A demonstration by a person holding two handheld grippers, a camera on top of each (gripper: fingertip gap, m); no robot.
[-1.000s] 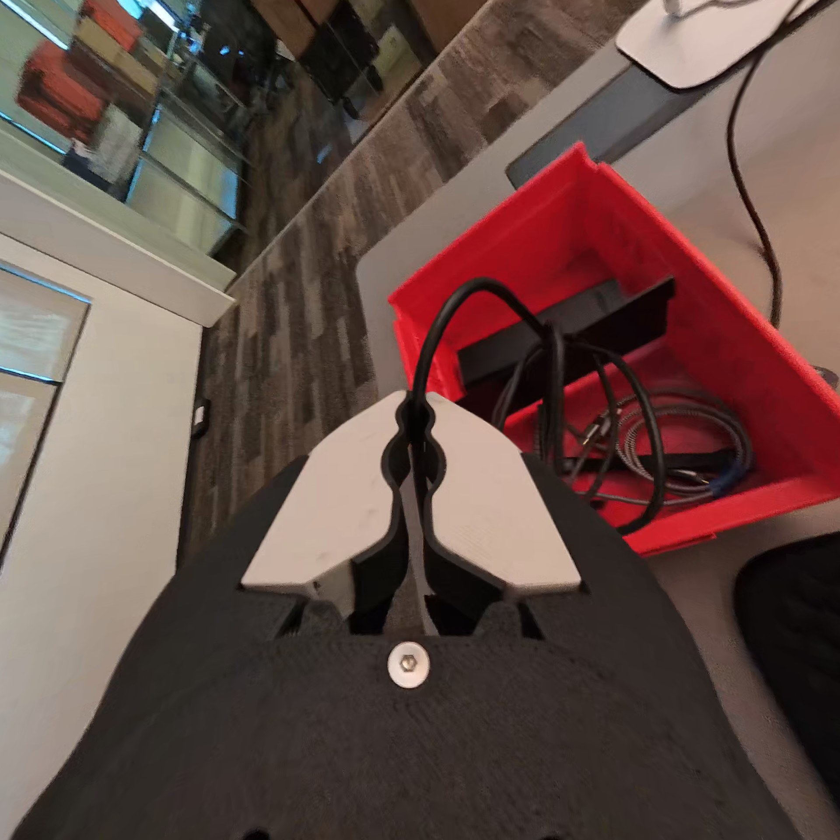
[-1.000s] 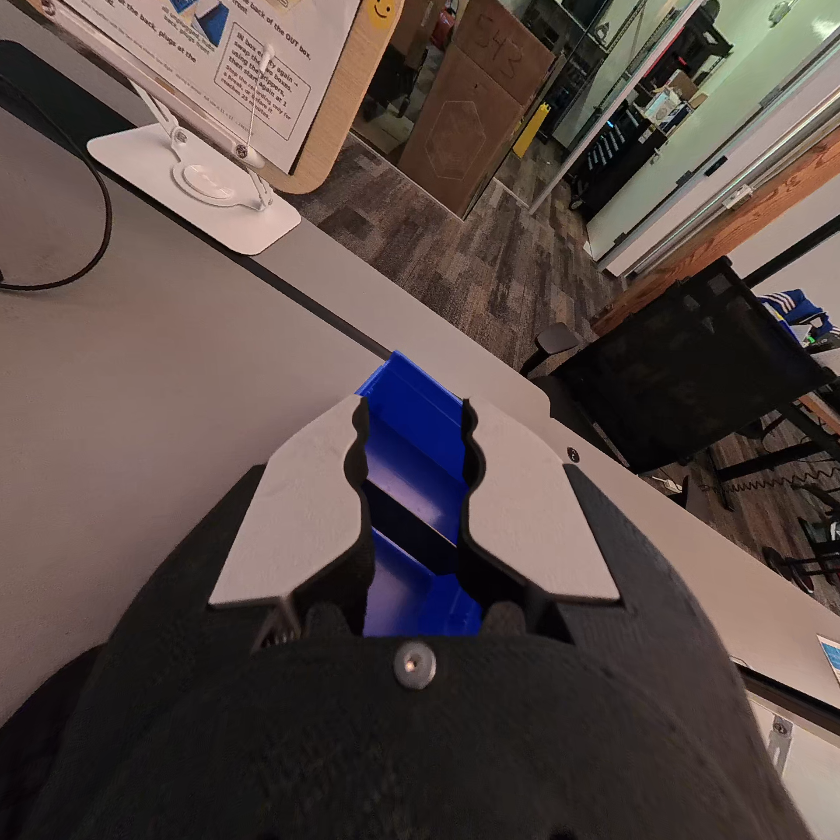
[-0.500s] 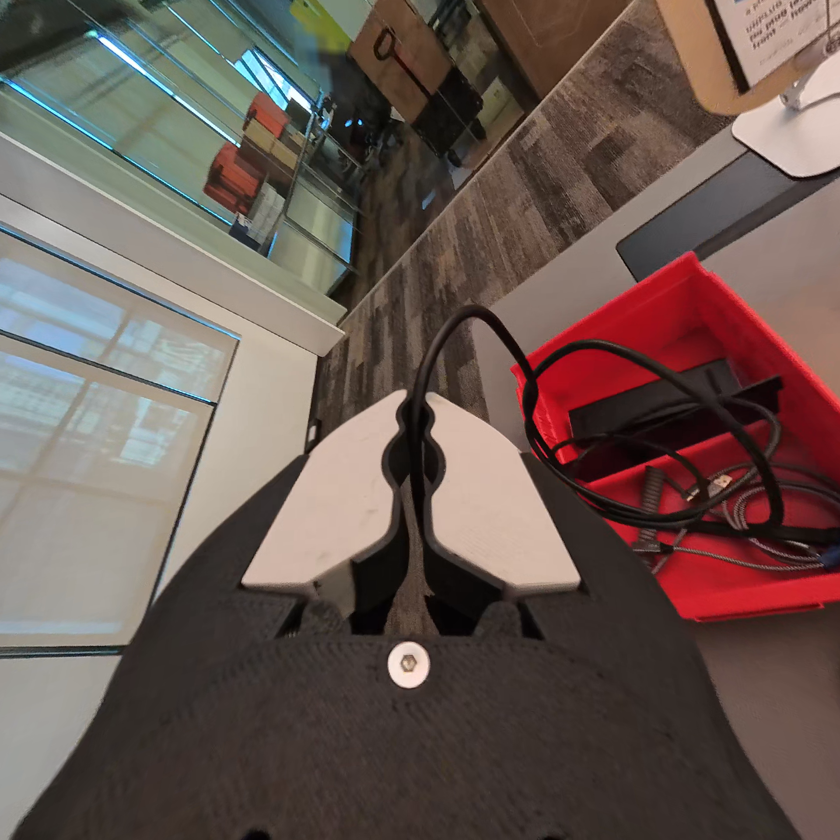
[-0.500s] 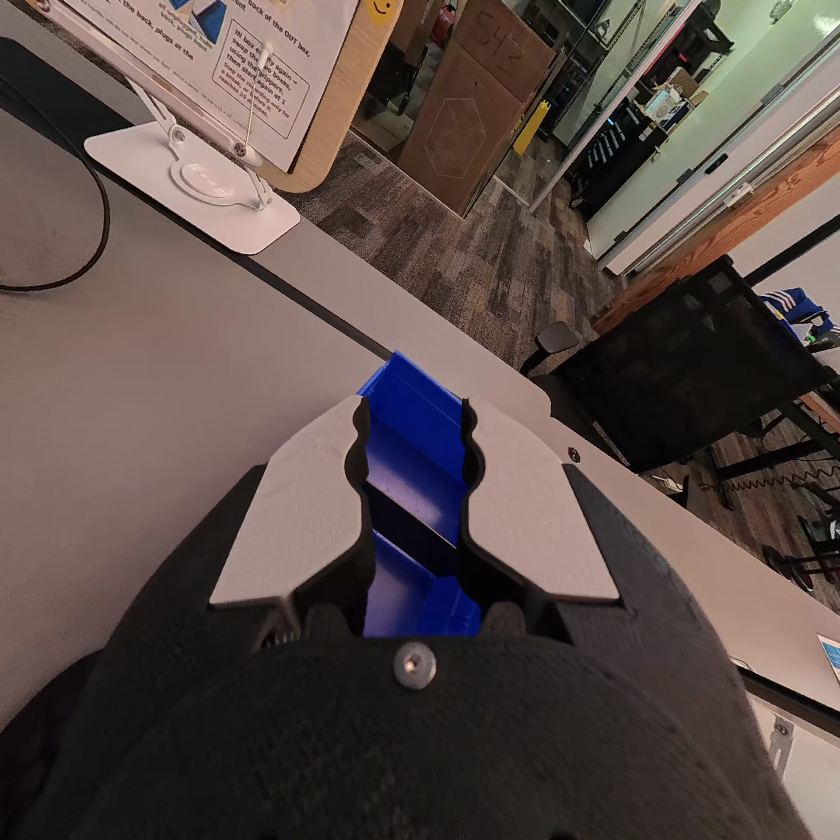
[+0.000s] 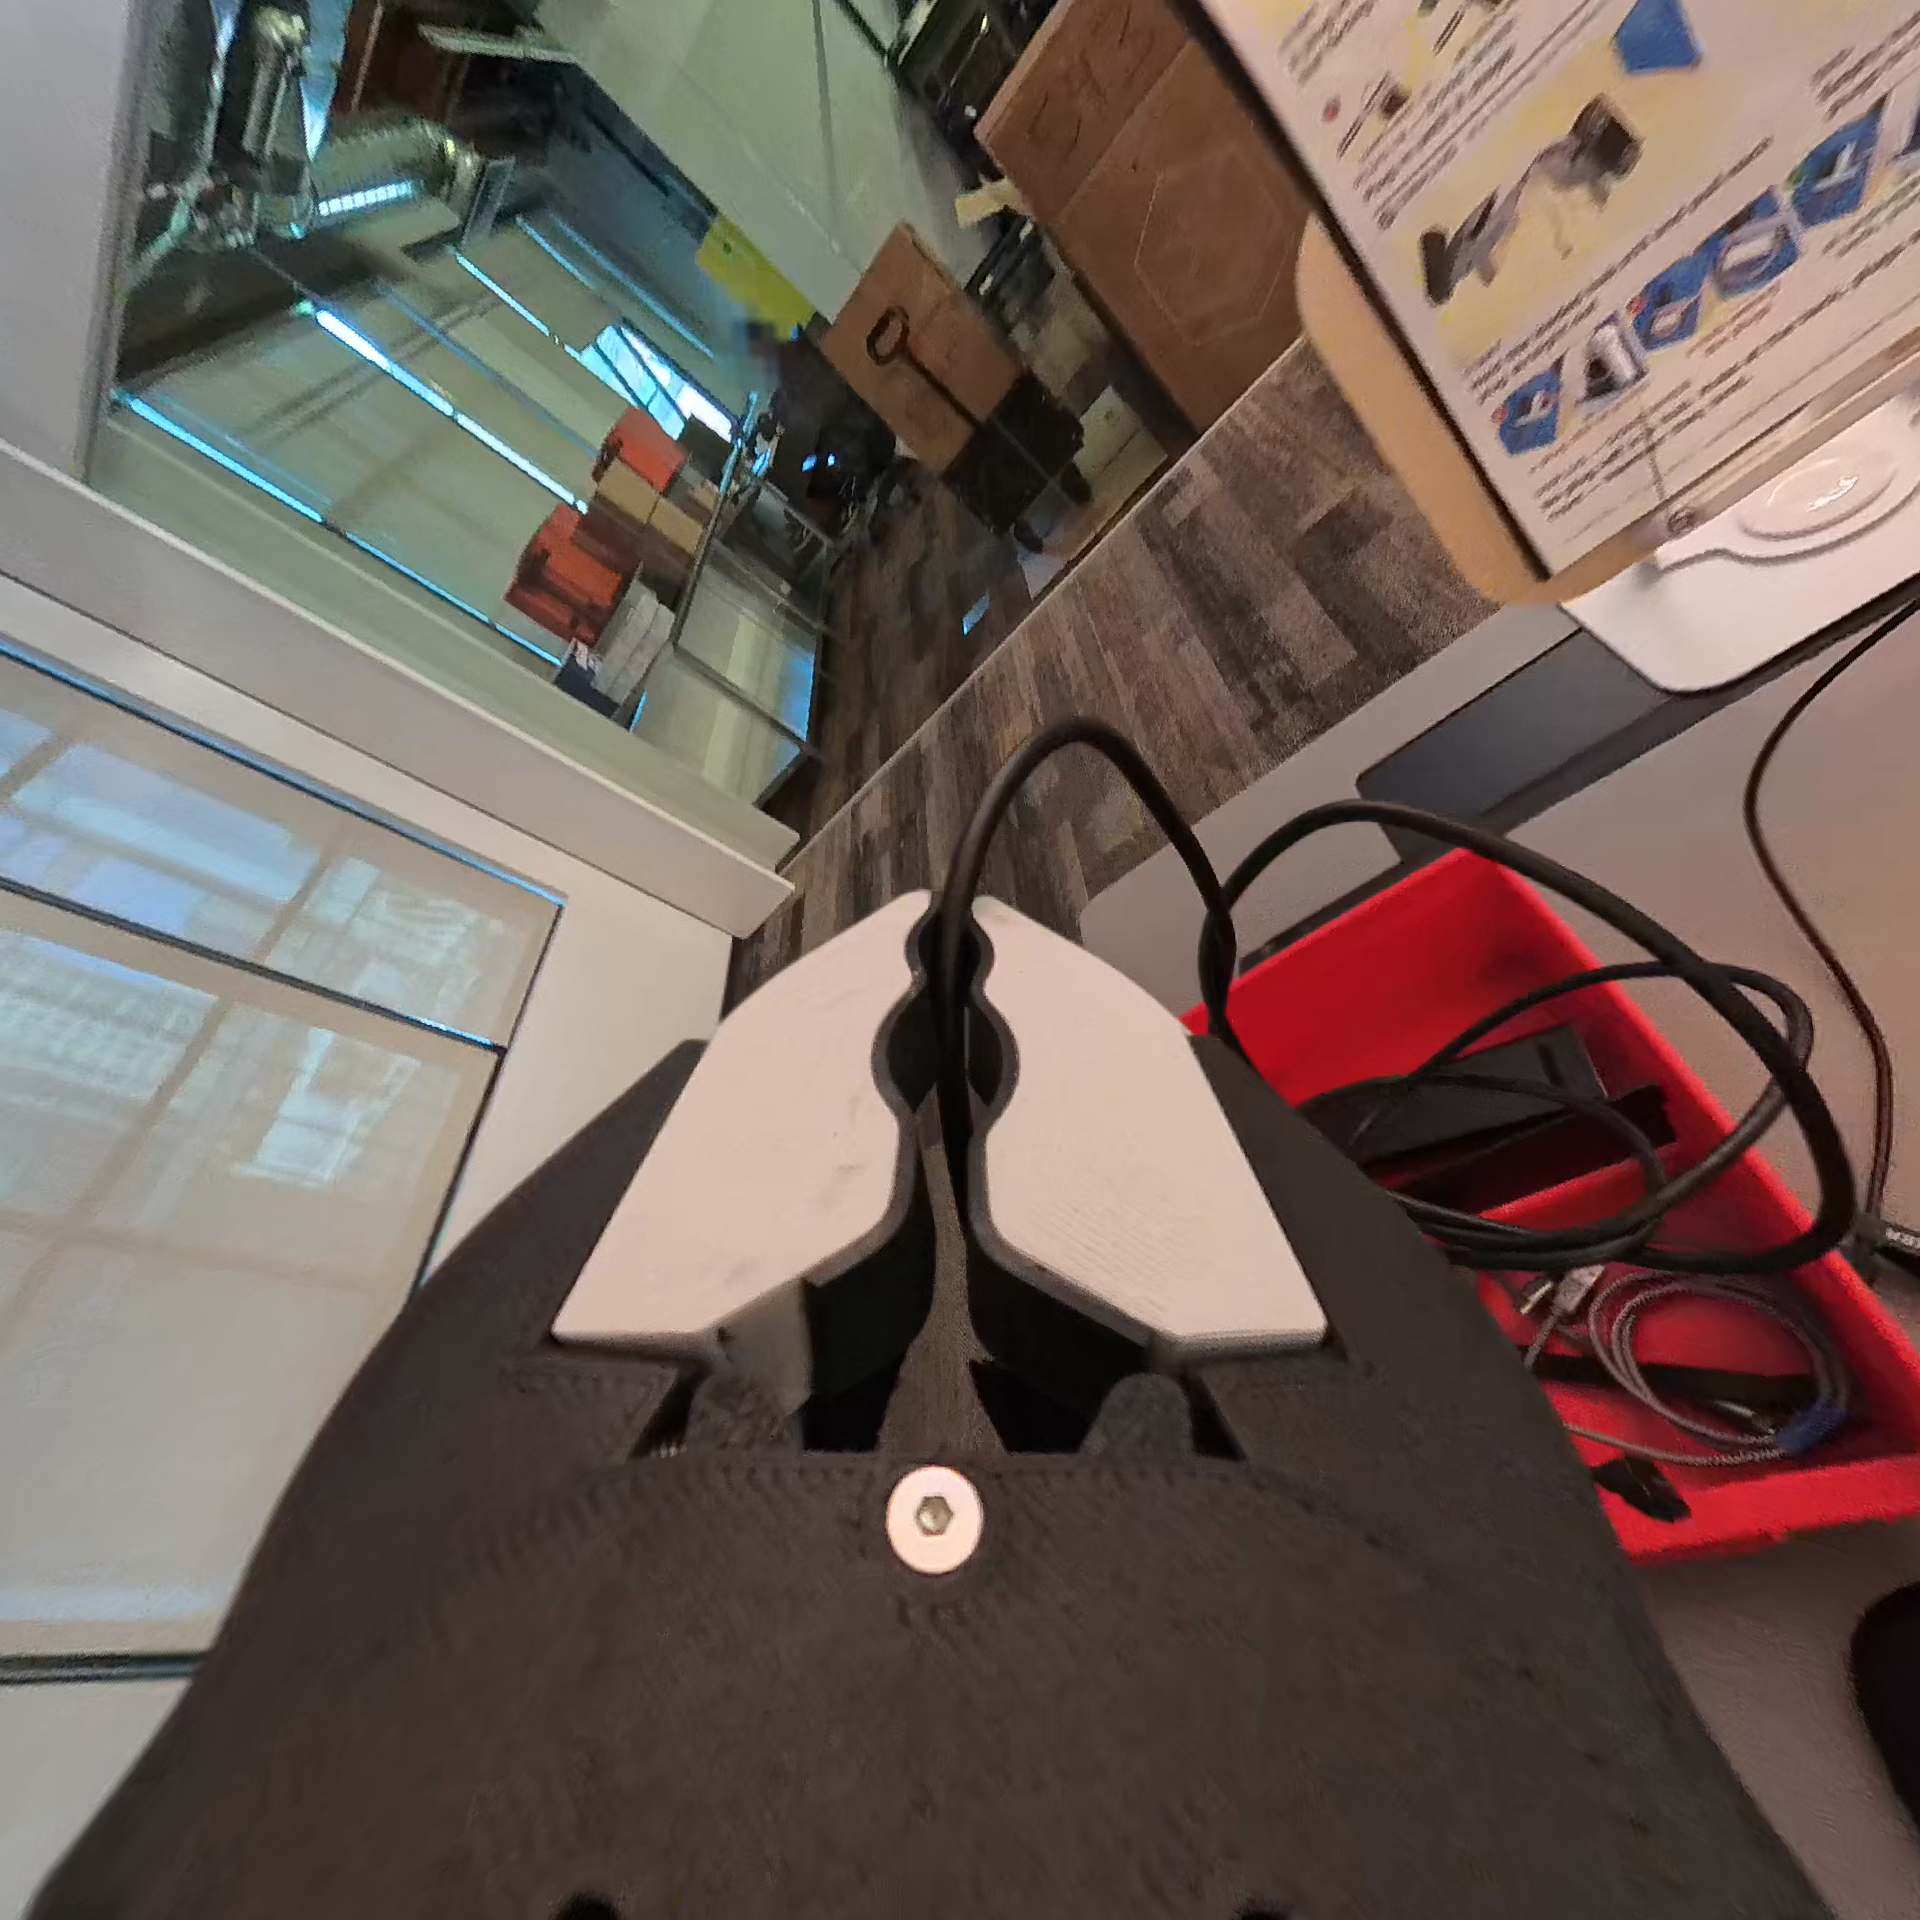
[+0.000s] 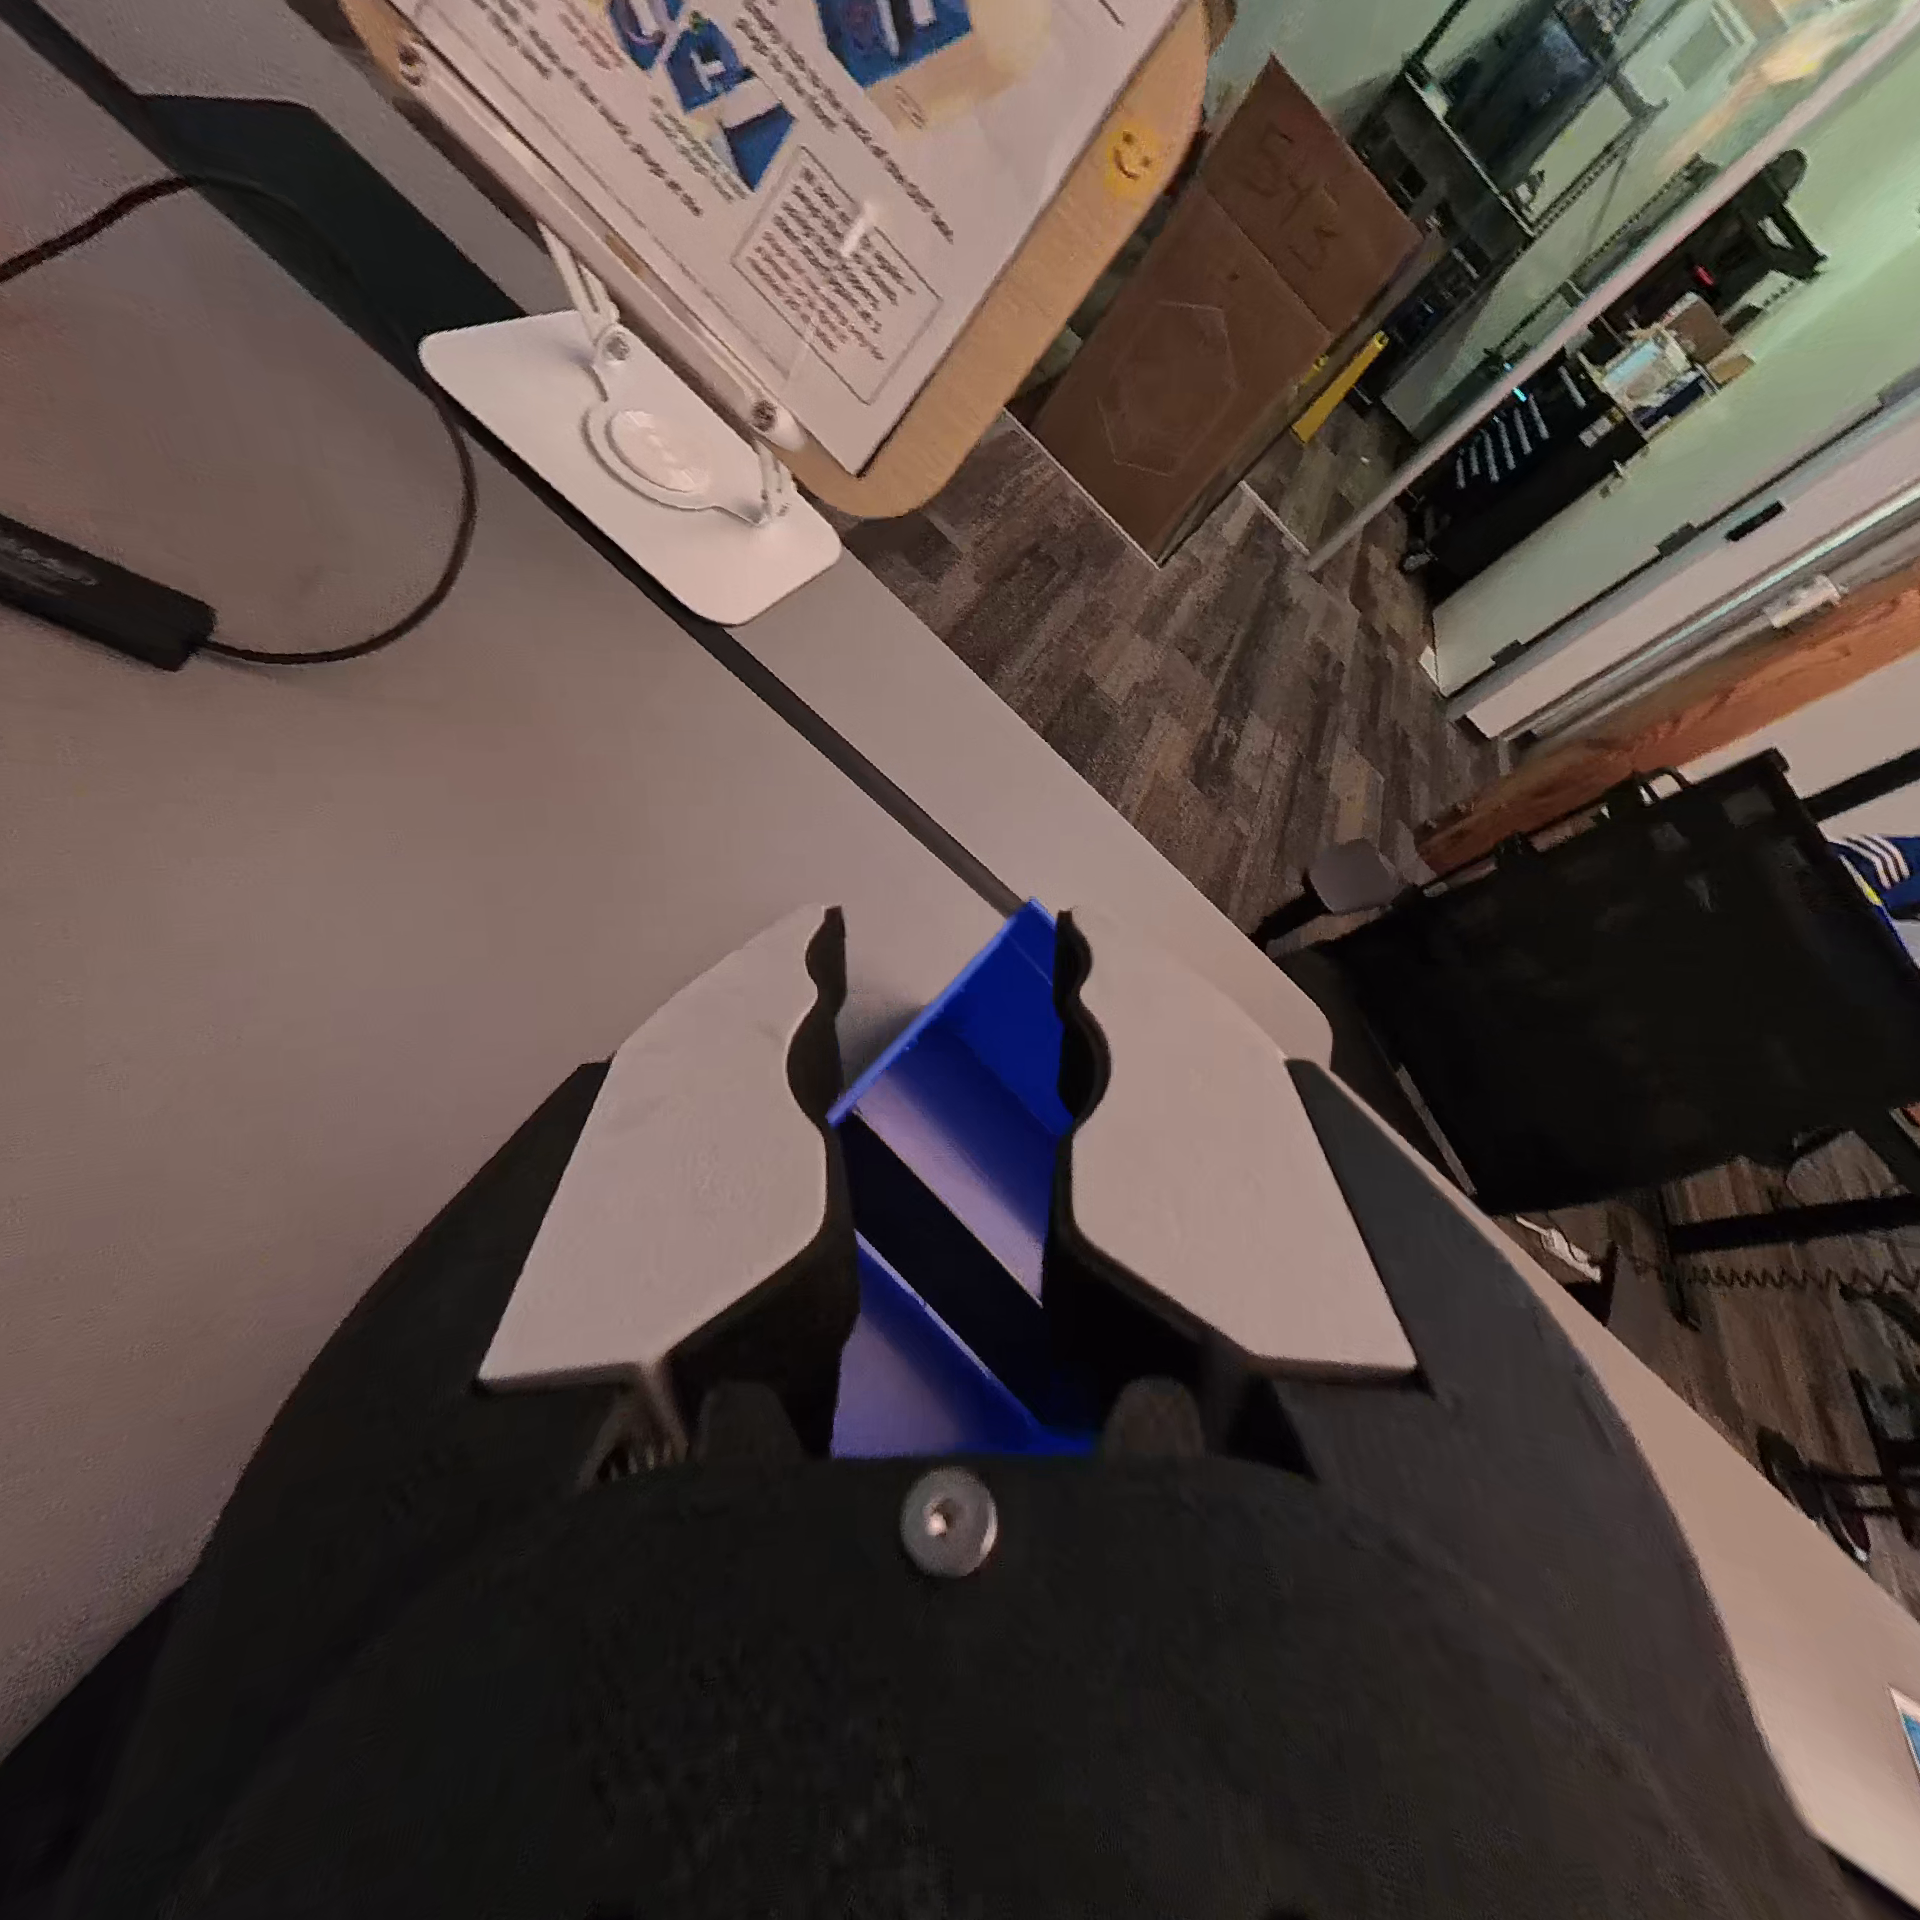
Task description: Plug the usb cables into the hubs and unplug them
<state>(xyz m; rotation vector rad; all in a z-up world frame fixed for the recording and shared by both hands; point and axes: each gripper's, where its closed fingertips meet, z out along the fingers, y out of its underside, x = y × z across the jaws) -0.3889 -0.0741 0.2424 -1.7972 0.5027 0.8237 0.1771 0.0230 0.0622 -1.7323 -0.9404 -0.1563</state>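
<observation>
Black USB cable [image 5: 1081, 740]: we log it pinched between the closed jaws of the left gripper [image 5: 951, 935], arching up out of the fingertips and looping down to the right into the red bin [image 5: 1455, 904]. We cannot see its plug.

Red bin, on the grey table [image 5: 1662, 894] to the right of the left gripper: we count a black divider or tray [image 5: 1455, 1101] across it, further black cable loops [image 5: 1766, 1039], and a coiled braided grey cable [image 5: 1704, 1351] with a blue-tipped end near the front wall.

Right gripper [image 6: 945, 925]: jaws set moderately apart, nothing between them. We see it held over a blue bin [image 6: 997, 987], whose inner partitions show through the gap.

Black hub [image 6: 94, 603], at the left edge of the right wrist view: it lies on the table with its own thin black lead [image 6: 416, 603] curving away, well apart from the blue bin.

White stand base [image 6: 634, 457] carrying a printed instruction sheet [image 6: 790, 187], at the table's far edge.

Background, right wrist view: cardboard boxes [image 6: 1205, 343] on patterned carpet, and a black mesh chair [image 6: 1621, 997] beyond the table.
</observation>
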